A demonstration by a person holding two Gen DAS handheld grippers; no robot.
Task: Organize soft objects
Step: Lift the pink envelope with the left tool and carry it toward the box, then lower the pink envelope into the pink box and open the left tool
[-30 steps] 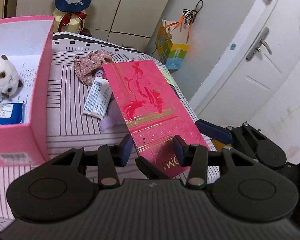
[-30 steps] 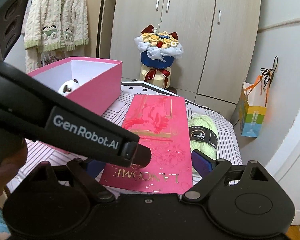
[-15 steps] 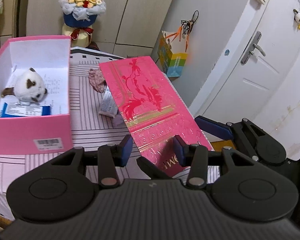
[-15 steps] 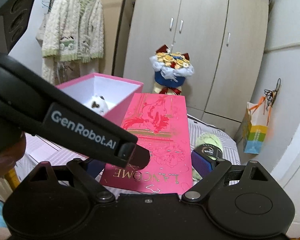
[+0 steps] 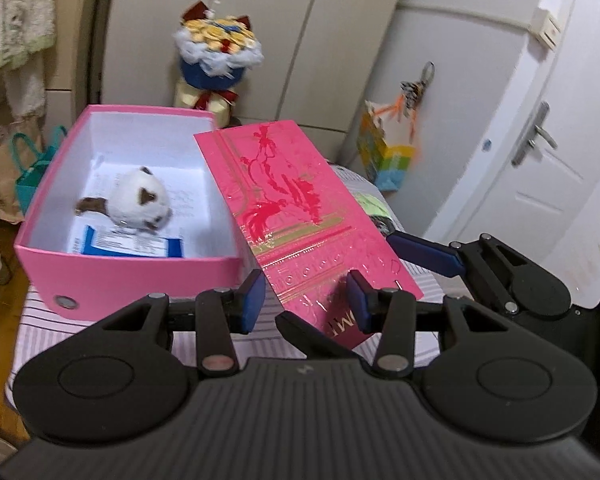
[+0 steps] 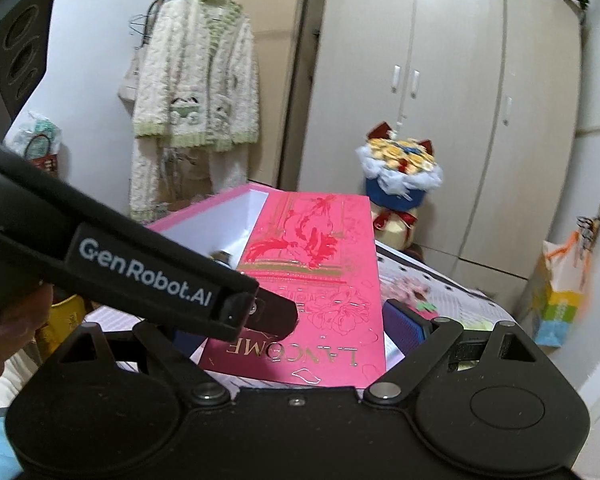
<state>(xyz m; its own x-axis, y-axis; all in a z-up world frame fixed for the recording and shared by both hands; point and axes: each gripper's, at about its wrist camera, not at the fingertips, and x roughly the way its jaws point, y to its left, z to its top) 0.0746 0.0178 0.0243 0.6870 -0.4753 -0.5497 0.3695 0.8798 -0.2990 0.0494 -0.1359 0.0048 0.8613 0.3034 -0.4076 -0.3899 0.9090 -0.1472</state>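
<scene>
Pink lid (image 6: 320,280), embossed LANCOME, is held tilted in the air beside the open pink box (image 5: 136,272), its near edge between both grippers. The right gripper (image 6: 292,328) has its jaws spread across the lid's width; whether the left gripper (image 5: 306,300) pinches it, I cannot tell. A plush toy (image 5: 140,200) lies inside the box, on the striped bed (image 5: 100,332)
</scene>
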